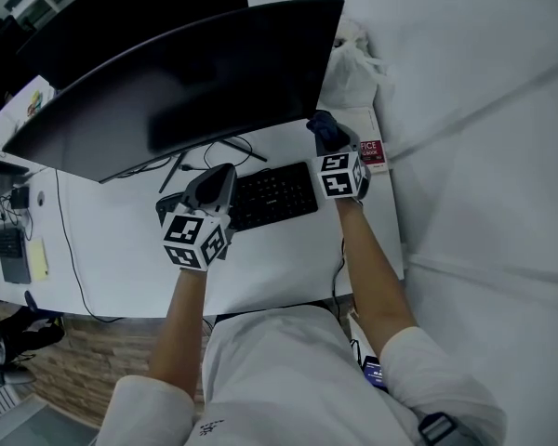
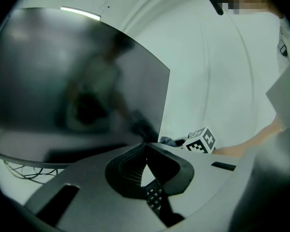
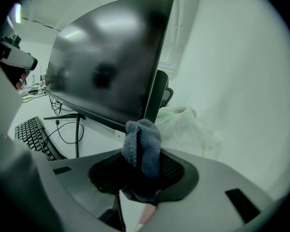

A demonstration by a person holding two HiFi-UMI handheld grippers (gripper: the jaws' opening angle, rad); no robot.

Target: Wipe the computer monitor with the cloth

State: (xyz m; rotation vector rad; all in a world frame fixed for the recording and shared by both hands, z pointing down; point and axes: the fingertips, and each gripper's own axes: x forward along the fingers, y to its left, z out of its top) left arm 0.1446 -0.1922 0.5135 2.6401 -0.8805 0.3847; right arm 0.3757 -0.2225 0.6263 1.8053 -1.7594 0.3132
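Note:
A wide curved dark monitor (image 1: pixel 195 82) stands at the back of the white desk (image 1: pixel 121 258); it also fills the left gripper view (image 2: pixel 77 81) and the right gripper view (image 3: pixel 106 57). My right gripper (image 1: pixel 327 136) is shut on a blue-grey cloth (image 3: pixel 142 149), held just off the monitor's lower right corner. The cloth (image 1: pixel 324 128) bunches up out of the jaws. My left gripper (image 1: pixel 214 179) hovers shut and empty over the left end of the black keyboard (image 1: pixel 274 196), below the screen. Its jaws meet at the tip (image 2: pixel 146 151).
A crumpled white plastic bag (image 1: pixel 349 72) lies behind the monitor's right end. A red and white box (image 1: pixel 372 152) sits at the desk's right edge. Cables (image 1: pixel 209 154) run round the monitor stand. A dark device (image 1: pixel 9 249) and yellow note (image 1: pixel 39 260) lie far left.

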